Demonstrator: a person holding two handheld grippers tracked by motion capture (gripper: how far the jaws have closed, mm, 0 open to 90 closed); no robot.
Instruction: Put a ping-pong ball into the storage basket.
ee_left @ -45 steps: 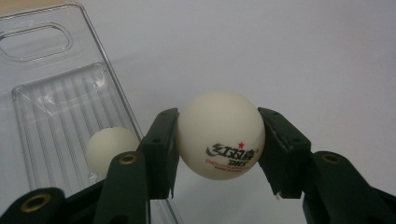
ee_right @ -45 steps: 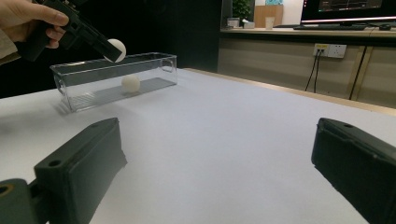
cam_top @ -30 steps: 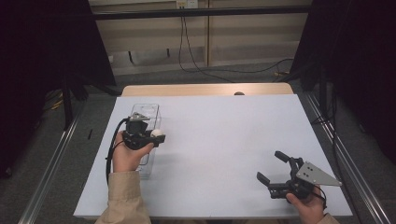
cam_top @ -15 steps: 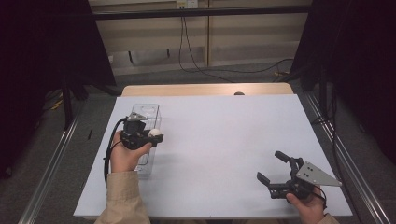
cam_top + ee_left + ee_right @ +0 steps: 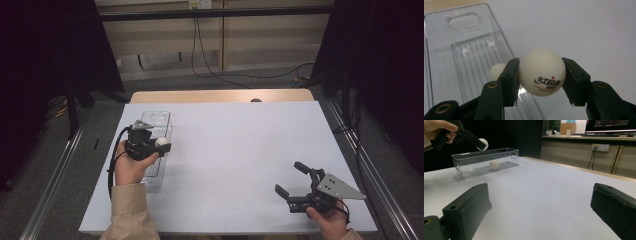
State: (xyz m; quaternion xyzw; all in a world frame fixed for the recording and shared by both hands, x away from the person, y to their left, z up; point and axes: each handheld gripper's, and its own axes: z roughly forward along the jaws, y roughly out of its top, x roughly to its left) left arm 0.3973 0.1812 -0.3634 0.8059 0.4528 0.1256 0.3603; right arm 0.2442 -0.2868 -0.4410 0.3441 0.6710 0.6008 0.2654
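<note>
In the left gripper view the left gripper (image 5: 541, 77) grasps a white table-tennis ball (image 5: 542, 72) between its two black jaws, one pad pressed on each side of it. The ball's red star and printed logo face the camera, low on its near side, reading upright. The ball sits at the centre of that frame, held in the air just beside the right wall of a clear plastic bin (image 5: 461, 62).

In the high view the bin (image 5: 160, 120) lies at the left of the white table (image 5: 240, 150), its long axis running from the bottom of the frame up toward the far edge, with a handle slot at its far end. A second white ball (image 5: 494, 164) rests on the ribbed floor inside it.

At the lower right of the high view the right gripper (image 5: 294, 184) hangs low over the table with its jaws spread wide and nothing between them, pointing toward the upper left, well apart from the bin.
</note>
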